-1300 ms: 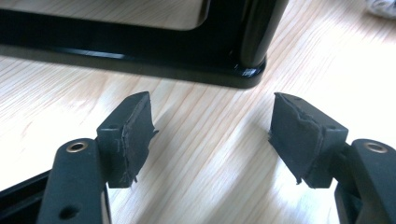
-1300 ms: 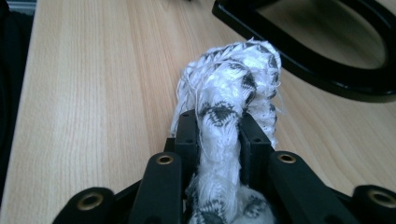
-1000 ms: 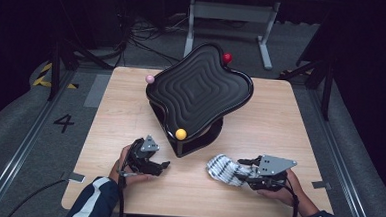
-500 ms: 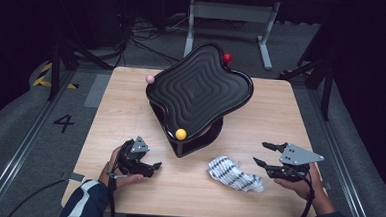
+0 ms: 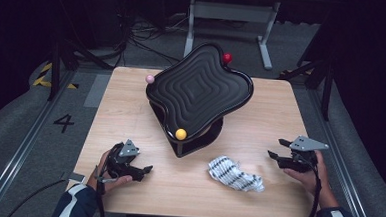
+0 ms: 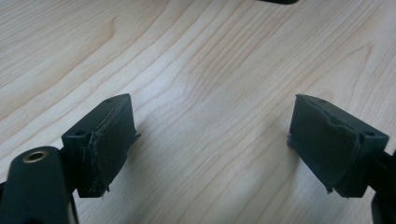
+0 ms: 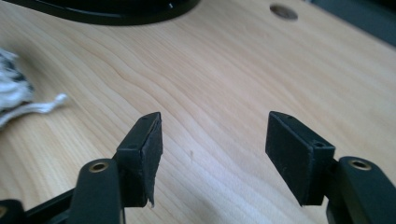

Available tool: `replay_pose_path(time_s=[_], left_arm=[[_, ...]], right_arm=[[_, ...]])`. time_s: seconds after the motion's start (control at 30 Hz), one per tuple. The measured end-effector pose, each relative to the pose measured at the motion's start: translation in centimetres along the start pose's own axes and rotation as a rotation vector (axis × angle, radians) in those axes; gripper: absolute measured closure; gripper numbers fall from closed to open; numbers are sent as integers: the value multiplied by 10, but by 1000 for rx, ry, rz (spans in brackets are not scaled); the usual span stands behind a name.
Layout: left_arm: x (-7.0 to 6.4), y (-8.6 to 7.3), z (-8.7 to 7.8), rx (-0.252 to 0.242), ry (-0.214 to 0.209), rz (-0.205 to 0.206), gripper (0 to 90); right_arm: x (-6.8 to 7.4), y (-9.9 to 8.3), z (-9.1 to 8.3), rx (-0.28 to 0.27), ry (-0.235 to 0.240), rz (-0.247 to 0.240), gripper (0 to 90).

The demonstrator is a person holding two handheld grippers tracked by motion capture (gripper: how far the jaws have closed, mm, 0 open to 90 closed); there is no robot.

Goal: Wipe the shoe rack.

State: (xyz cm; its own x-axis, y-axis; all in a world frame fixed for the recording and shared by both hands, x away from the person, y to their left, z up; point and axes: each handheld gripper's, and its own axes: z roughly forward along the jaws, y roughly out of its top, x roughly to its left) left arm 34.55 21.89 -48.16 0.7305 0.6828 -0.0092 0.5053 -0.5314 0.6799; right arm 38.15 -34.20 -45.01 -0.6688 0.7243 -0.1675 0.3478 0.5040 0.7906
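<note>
We noted both the left gripper (image 5: 145, 170) and right gripper (image 5: 273, 154) gaping empty, the striped cloth (image 5: 235, 174) lying loose on the table (image 5: 131, 110), not yet grasped.

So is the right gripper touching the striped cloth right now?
Apart. The high view shows bare table between the right gripper and the striped cloth. In the right gripper view its jaws stand open over wood, with the cloth off at the left edge.
</note>
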Motion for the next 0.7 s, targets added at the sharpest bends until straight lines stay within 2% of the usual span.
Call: replay_pose_path(time_s=[0.1, 0.23, 0.27, 0.3, 0.33, 0.4, 0.5, 0.53, 0.63, 0.67, 0.7], left_arm=[[3, -4, -4, 0, 4, 2, 148], [5, -8, -7, -4, 10, -8, 150], [5, -9, -8, -3, 10, -18, 150], [7, -10, -9, -4, 21, -9, 149], [5, -11, -10, 5, 19, -27, 149], [6, -11, -11, 4, 20, -24, 149], [6, -11, -11, 5, 15, -21, 149], [6, -11, -11, 7, 18, -23, 145], [6, -11, -10, 2, 23, -26, 143], [6, -11, -10, 2, 23, -26, 143], [6, -11, -10, 5, 20, -27, 143]], right_arm=[[-5, -11, 4, 14, -9, 43, 360], [-8, -24, 11, 79, 9, 123, 307], [-8, -24, 11, 79, 9, 123, 299], [-7, -25, 12, 77, 15, 138, 306], [-7, -25, 11, 52, 21, 147, 301], [-8, -25, 11, 44, 25, 158, 287], [-5, -33, 13, 67, 5, 175, 270], [-5, -37, 14, 84, 13, 174, 250], [-3, -36, 13, 94, -11, 180, 204], [-3, -36, 13, 94, -11, 180, 204], [-5, -37, 14, 99, 16, 196, 202]])
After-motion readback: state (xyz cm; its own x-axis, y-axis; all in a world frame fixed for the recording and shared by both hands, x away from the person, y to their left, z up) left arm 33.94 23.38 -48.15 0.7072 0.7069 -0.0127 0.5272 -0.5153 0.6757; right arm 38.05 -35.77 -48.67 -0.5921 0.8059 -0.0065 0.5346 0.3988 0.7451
